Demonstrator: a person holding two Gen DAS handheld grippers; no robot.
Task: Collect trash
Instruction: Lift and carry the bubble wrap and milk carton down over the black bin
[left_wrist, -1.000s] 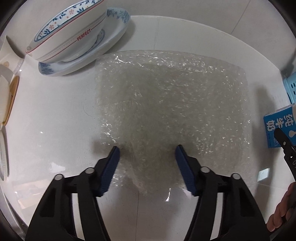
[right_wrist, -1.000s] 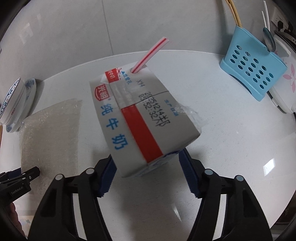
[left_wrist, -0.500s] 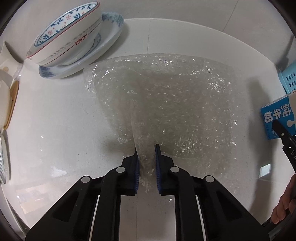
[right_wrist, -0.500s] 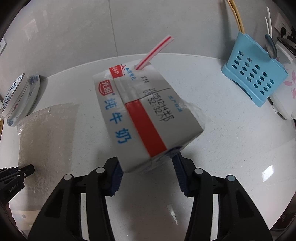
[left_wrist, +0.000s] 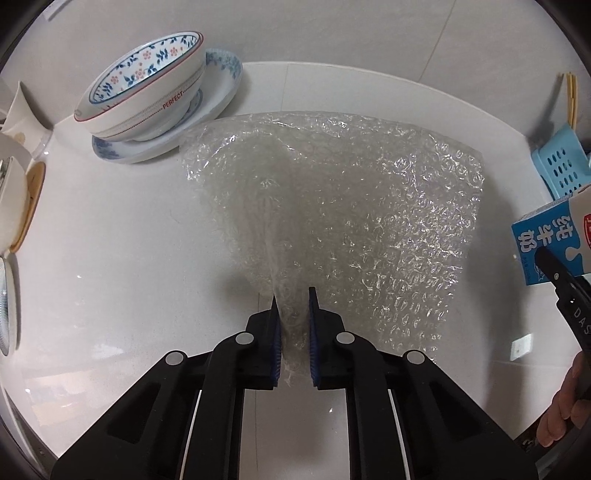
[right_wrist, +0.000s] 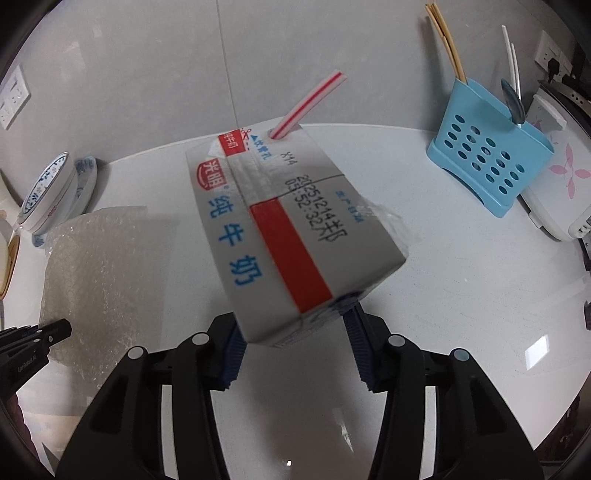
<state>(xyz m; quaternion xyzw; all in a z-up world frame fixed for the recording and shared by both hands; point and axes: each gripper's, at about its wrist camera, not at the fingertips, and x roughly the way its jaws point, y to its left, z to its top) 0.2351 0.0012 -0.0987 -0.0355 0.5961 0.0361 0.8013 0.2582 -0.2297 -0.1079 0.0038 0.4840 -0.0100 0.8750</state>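
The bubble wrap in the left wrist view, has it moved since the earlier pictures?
Yes. The bubble wrap, pinched in the left hand-held gripper, has bunched and lifted off the counter; its far-left corner has pulled back from the plate.

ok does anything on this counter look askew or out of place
The floral ceramic bowl sits tilted in the blue-rimmed plate, leaning rather than flat. The clear bubble wrap sheet is bunched into a ridge where the left gripper pinches it. The white and blue milk carton hangs tilted in the right gripper. No spill is visible.
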